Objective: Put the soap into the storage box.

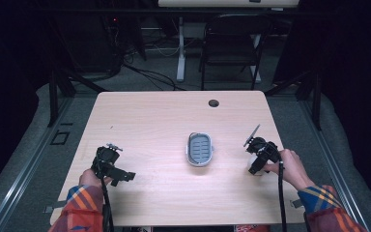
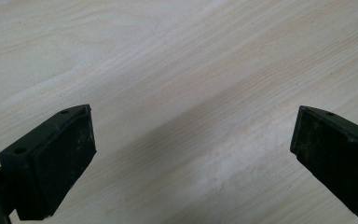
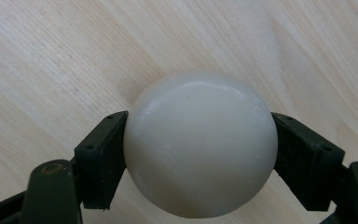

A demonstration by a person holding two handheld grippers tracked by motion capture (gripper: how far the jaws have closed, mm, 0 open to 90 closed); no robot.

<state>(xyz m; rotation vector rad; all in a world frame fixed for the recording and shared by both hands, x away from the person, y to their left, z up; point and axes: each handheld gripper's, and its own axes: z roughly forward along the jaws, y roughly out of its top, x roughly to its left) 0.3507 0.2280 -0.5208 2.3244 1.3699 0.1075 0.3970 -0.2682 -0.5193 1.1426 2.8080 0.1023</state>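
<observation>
White and rounded, a bar of soap (image 3: 200,144) is clamped between the two black jaws of the right gripper (image 3: 200,154), one pad pressed against each of its sides. In the right gripper view the soap is seen from above against pale wood grain, smooth and slightly glossy. Whether it rests on the surface or is held just off it cannot be told. In the high view the right gripper (image 1: 260,162) is held near the right edge of the wooden table (image 1: 145,121), and a pale patch of the soap (image 1: 252,166) is glimpsed just beneath its black body.

At the middle of the table, well apart from both grippers, a grey soap dish (image 1: 200,149) with a ribbed darker inside is placed, its long axis running away from the person. Nothing is seen lying in it.

Near the left front of the table the left gripper (image 1: 118,175) is held low over the wood. In the left gripper view the left gripper (image 2: 191,154) is seen with its jaws spread wide, with bare table between them and nothing grasped.

Plaid sleeves in red, blue and orange are seen on both forearms at the bottom of the high view. A small dark cable hole (image 1: 214,103) is set in the far part of the tabletop.
</observation>
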